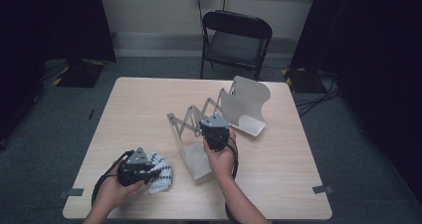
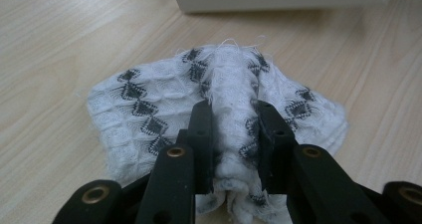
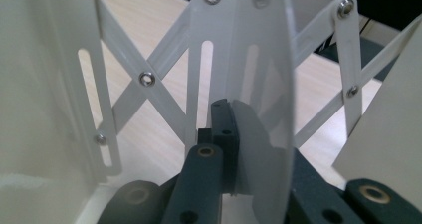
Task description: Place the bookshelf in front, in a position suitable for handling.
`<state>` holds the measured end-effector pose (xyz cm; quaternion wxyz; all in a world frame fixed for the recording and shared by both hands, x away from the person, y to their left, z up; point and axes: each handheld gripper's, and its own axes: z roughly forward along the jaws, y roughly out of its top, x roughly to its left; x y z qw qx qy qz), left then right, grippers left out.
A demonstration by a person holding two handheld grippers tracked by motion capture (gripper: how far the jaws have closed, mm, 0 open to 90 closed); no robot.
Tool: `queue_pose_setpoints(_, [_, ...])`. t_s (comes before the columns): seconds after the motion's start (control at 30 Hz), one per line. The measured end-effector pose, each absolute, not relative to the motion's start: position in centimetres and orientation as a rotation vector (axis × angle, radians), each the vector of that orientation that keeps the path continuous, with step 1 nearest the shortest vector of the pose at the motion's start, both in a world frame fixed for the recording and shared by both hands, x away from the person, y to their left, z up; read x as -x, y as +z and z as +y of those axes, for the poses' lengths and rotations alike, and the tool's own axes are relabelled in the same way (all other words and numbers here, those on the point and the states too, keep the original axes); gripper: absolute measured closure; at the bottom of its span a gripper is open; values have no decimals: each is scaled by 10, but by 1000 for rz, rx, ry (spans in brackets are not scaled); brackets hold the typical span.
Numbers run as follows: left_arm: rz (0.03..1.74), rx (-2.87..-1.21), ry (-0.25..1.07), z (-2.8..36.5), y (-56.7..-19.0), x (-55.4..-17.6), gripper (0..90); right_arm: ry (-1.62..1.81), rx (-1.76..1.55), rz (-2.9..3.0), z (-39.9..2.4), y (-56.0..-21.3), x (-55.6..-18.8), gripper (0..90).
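Left claw [image 2: 233, 134] pinching bunched fold of white cloth with black diamond pattern [image 2: 149, 109], cloth lying on pale wooden table [image 1: 139, 104] near front left corner. Right claw [image 3: 234, 134] clamping middle divider plate of white metal accordion rack [image 1: 219, 117], rack standing mid-table.

High view looks down on the table [image 1: 149, 99]; gripper views sit close.

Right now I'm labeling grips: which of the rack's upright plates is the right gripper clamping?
The middle plate, edge-on between the right gripper's jaws; both end plates stand free.
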<state>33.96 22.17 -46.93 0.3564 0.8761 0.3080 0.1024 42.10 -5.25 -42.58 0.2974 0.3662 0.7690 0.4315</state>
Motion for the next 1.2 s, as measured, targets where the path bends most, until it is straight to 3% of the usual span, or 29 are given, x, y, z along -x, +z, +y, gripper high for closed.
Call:
queue_pose_setpoints(0.47, [806,-2259,261,217,-472,-340,714,1191,-1002,2082,-54,-442,-417,868])
queue_pose_setpoints(0.6, [807,-2258,269,215,-473,-340,713,1186,-986,2092,-61,-439,-415,667])
queue_pose_setpoints(0.8, [819,-2240,257,215,-474,-341,713,1204,-1004,2136,-86,-448,-409,470])
queue_pose_setpoints(0.97, [822,-2243,270,214,-474,-340,694,1232,-1043,2147,-106,-454,-408,381])
queue_pose_setpoints(1.2, [817,-2232,252,211,-473,-339,704,1217,-970,2228,-108,-453,-405,373])
